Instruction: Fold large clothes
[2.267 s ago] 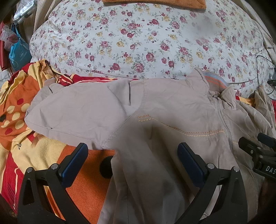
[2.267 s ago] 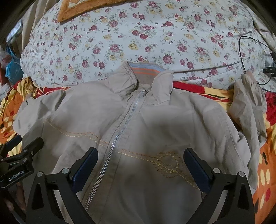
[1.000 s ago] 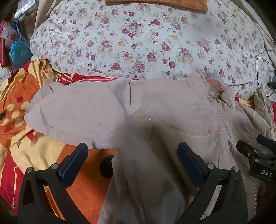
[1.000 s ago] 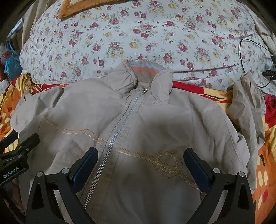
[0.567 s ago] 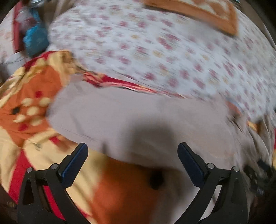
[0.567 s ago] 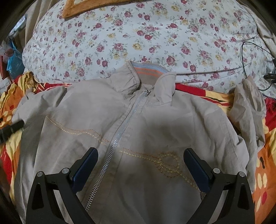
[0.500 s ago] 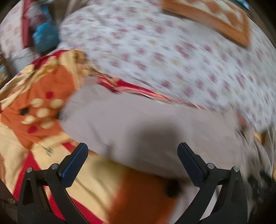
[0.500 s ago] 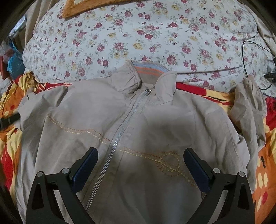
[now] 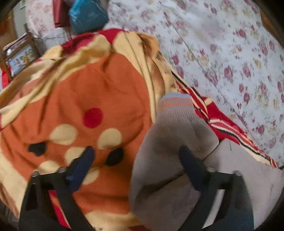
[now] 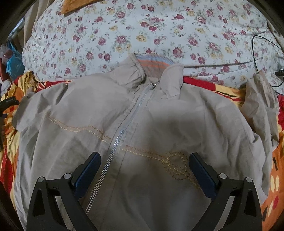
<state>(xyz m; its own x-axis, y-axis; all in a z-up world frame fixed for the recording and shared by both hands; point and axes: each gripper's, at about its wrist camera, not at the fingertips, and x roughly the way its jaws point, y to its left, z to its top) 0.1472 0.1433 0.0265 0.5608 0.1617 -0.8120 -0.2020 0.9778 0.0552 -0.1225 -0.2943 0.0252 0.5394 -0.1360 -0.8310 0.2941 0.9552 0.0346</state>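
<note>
A beige zip jacket point(image 10: 159, 113) lies face up on the bed, collar point(image 10: 152, 65) at the far side and zipper point(image 10: 124, 128) closed. My right gripper point(image 10: 144, 170) hovers open over the jacket's lower front, with nothing pinched. The jacket's left sleeve point(image 9: 170, 151) ends in a striped knit cuff point(image 9: 174, 106). My left gripper point(image 9: 136, 160) hangs over that sleeve end. Its jaws are closing, the sleeve lies between the fingers, and the pads do not press on it. The left wrist view is blurred. The left gripper point(image 10: 8, 102) also shows at the right view's far left edge.
An orange, yellow and red blanket point(image 9: 88, 92) lies under the jacket. A floral quilt point(image 10: 142, 26) rises behind it. A blue bag point(image 9: 87, 16) and a wooden frame point(image 9: 21, 51) sit at the far left. A black cable point(image 10: 262, 51) runs at the far right.
My left gripper has swung left from the jacket's body out to the sleeve cuff, rolling as it went, and its jaws have narrowed. The right gripper and jacket have stayed put.
</note>
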